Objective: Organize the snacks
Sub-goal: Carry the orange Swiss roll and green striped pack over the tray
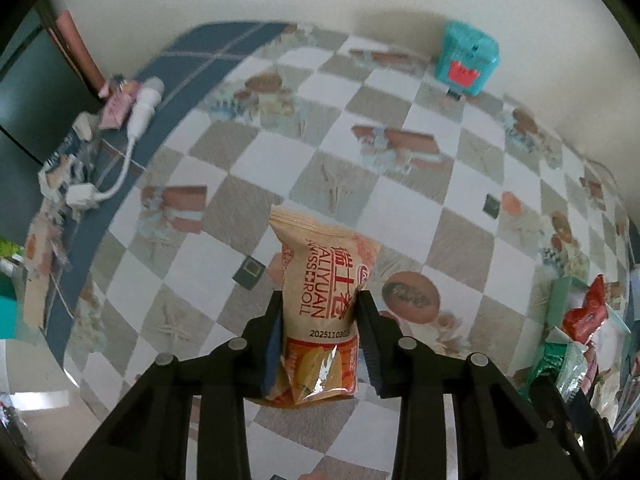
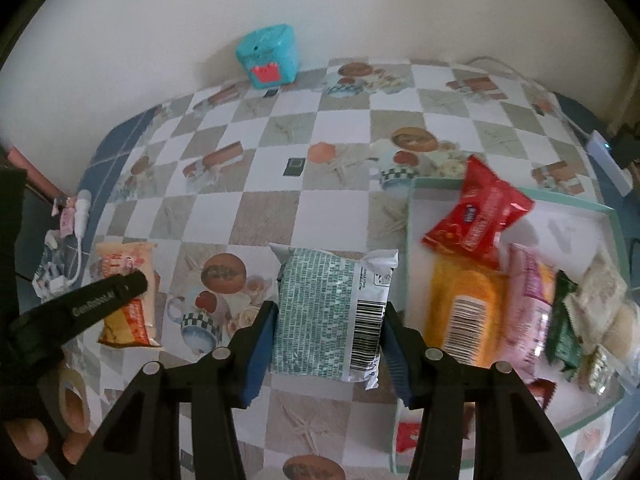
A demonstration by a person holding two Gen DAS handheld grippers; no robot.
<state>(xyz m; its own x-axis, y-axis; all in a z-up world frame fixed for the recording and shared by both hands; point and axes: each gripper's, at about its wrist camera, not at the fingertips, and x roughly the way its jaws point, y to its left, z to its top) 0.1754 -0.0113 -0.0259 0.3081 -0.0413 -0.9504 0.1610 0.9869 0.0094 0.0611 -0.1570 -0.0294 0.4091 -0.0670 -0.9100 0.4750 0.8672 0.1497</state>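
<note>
Above the counter, left of the tray, each claw pinches a light, soft, crushable packet mid-body: left claw the Swiss-roll pouch, right claw the green-printed packet.

An orange-tan Swiss roll packet stands upright at 6 o'clock, while a teal-patterned white packet lies flat at 6 o'clock.

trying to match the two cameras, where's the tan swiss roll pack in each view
Left wrist view: the swiss roll pack sits low centre, clamped in the left gripper.
Right wrist view: the same pack lies at the left edge, partly behind the left gripper's finger.
Shared landmark: the teal box by the wall.
</note>
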